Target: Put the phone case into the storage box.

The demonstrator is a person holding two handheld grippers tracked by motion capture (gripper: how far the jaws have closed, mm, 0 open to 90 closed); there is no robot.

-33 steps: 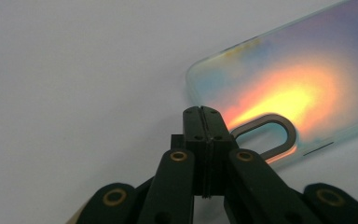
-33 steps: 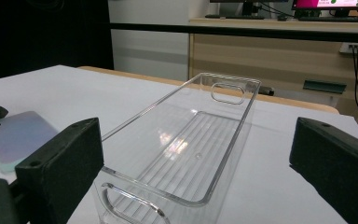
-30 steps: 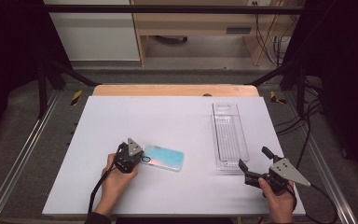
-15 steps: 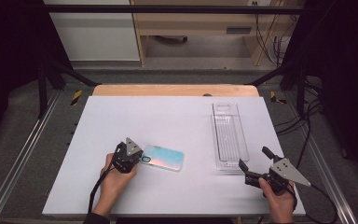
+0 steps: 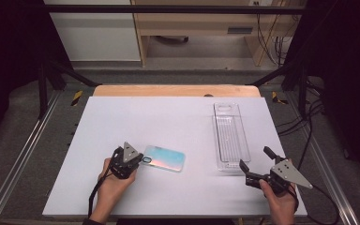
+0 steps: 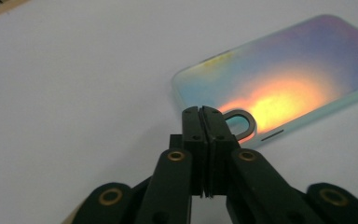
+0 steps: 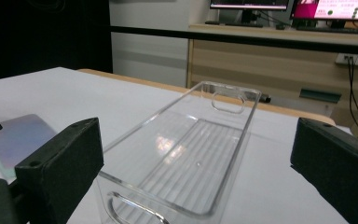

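An iridescent phone case (image 5: 164, 158) lies flat on the white table (image 5: 168, 117), in its near left half. Its blue-pink surface glows orange where light hits it in the left gripper view (image 6: 279, 84), and its far right end is cut off by that picture's edge. A dark ring (image 6: 239, 124) marks the camera cut-out at the case's near corner; part of the ring is hidden behind the jaw tips.

The left gripper (image 5: 138, 159) sits just at that corner, held in the person's left hand (image 5: 112, 180). Its jaws are pressed flat together with no gap between them, tips over the ring's edge, and I cannot tell whether they touch the case or pinch anything.

Well apart to the right, a clear plastic tray (image 5: 229, 138) lies lengthwise on the table, with a handle slot at its far end. Its walls are hard to trace against the white surface. In the right gripper view the tray (image 7: 200, 140) runs away between the two jaws, its near end cut off at the bottom.

The right gripper (image 5: 254, 165), in the right hand (image 5: 277, 199), stands just short of the tray's near end, jaws spread wide and holding nothing.
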